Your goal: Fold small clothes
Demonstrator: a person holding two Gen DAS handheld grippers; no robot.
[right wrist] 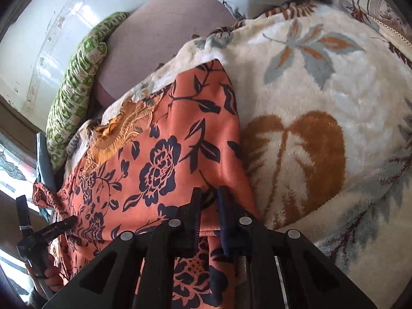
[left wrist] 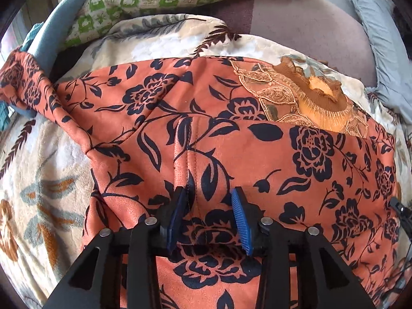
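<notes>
The orange floral garment point(left wrist: 231, 139) is spread crosswise, pinched by the right gripper point(right wrist: 208, 200); the left gripper point(left wrist: 209, 206) is held apart.

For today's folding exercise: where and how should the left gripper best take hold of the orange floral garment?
Probably the raised seam ridge of the orange floral garment, straight ahead of the open left gripper. Come from above: the cloth lies flat on the blanket, and only that fold stands up enough to pinch.

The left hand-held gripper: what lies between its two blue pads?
In the left wrist view, orange floral garment lies between the open left hand-held gripper's pads, its seam included.
</notes>
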